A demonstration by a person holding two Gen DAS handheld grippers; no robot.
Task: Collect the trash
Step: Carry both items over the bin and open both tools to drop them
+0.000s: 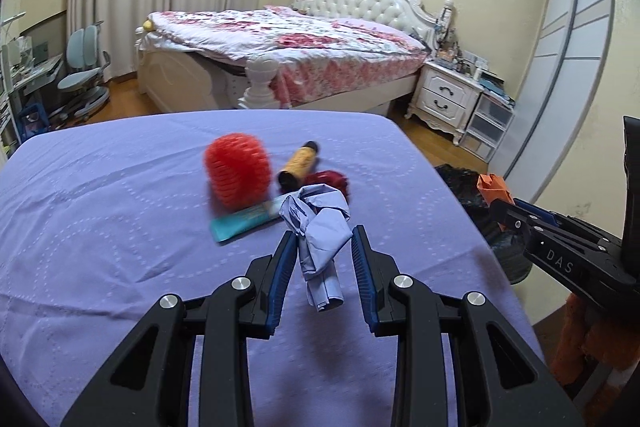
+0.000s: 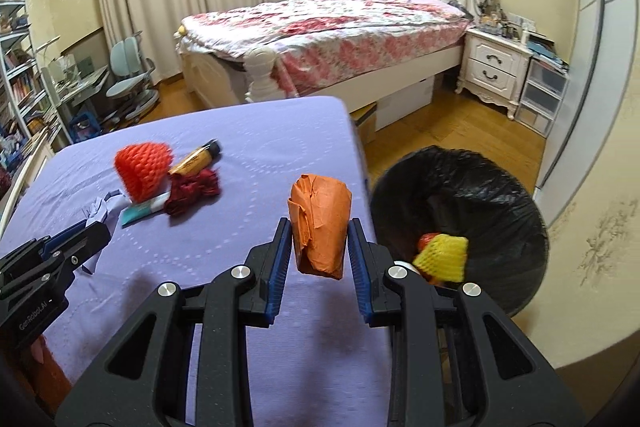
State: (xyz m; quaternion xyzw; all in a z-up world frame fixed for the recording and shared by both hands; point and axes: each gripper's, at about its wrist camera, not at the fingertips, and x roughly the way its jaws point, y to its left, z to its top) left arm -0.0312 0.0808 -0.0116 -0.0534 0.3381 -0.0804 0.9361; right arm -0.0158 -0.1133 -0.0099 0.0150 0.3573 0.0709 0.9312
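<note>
Two hand-held grippers work over a table covered in a lilac cloth point(image 2: 256, 155) in a bedroom. The left gripper point(image 1: 323, 241) is closed narrowly on a crumpled lilac paper wad point(image 1: 322, 223), which hangs between its blue pads above the cloth. The right gripper point(image 2: 319, 242) is clamped just as narrowly on a crumpled orange paper wad point(image 2: 320, 227), held near the table's right edge. On the floor just beside that edge stands a bin lined with a black bag point(image 2: 460, 187), mouth open, with a yellow foam net point(image 2: 442, 257) already inside. Still lying on the cloth, clustered together, are a red foam net point(image 1: 236, 169), a yellow tube with a black cap point(image 1: 298, 165), a dark red crumpled scrap point(image 1: 330, 181) and a teal wrapper point(image 1: 244, 221). The likeliest trouble is a drop: both wads are light, springy paper caught only at their middle, so either could slip or fall short of the bin and land on the wooden floor. The lilac wad is also close in colour to the cloth and would be easy to lose sight of if it fell there. The two grippers sit near each other, so moving both toward the bin together risks them knocking. Open room lies to the right, over the bin and bare floor; the bed point(image 2: 340, 27) and nightstand point(image 2: 496, 67) stand well apart, beyond the table.
</note>
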